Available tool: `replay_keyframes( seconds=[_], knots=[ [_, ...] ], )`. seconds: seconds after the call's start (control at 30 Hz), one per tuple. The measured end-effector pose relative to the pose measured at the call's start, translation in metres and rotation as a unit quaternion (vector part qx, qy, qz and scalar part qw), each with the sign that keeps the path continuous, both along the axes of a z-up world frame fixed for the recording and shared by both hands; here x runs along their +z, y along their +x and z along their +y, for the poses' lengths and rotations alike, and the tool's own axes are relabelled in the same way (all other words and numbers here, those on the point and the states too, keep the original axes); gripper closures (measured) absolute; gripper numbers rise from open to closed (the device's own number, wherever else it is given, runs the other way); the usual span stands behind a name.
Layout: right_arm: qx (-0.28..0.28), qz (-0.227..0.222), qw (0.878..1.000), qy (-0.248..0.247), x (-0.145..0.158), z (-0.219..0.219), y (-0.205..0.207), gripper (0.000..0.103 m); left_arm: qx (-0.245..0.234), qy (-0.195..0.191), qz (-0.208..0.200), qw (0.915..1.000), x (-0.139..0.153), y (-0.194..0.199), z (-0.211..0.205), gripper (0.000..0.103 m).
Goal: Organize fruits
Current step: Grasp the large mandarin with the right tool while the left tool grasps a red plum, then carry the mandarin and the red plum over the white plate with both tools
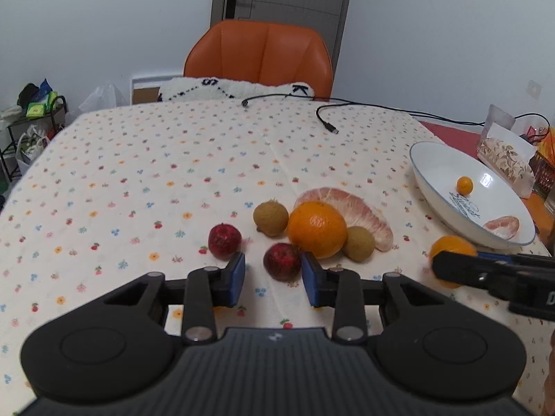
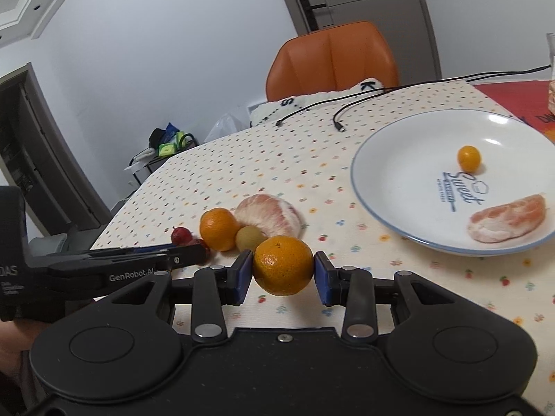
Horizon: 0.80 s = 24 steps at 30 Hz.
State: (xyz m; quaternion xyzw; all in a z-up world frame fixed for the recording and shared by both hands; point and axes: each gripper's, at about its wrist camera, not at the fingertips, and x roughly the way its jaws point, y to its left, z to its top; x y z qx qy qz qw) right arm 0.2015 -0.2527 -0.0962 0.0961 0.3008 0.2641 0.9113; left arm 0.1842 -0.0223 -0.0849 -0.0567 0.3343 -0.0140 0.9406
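While clamped: right gripper (image 2: 282, 274), orange (image 2: 282, 265).

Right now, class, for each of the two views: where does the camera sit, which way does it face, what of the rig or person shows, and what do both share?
Left wrist: sits behind the open left gripper, facing the table's fruit pile and orange chair; the right gripper enters at right.
Right wrist: sits behind the right gripper, closed on an orange, facing the plate; the left gripper enters at left.
Shared: plate, fruit pile, chair, cables.
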Motion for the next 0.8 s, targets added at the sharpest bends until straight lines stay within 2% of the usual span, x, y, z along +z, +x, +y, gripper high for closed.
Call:
replay_keyframes(
  seconds=[0.17, 0.43, 0.8],
  knots=[
    [-0.011, 0.001, 1.000, 0.004, -0.001, -0.006, 0.000, 0.067, -0.002, 0.003, 0.002, 1.0000, 0.000, 0.004, -0.003, 0.080],
    [-0.019, -0.003, 1.000, 0.013, -0.001, -0.018, -0.002, 0.067, 0.001, -0.001, -0.014, 0.9999, 0.012, -0.003, -0.006, 0.080],
    [-0.034, -0.017, 0.999, 0.022, 0.006, -0.034, -0.009, 0.067, -0.019, -0.005, -0.036, 0.9992, 0.030, -0.009, -0.025, 0.080]
  ],
)
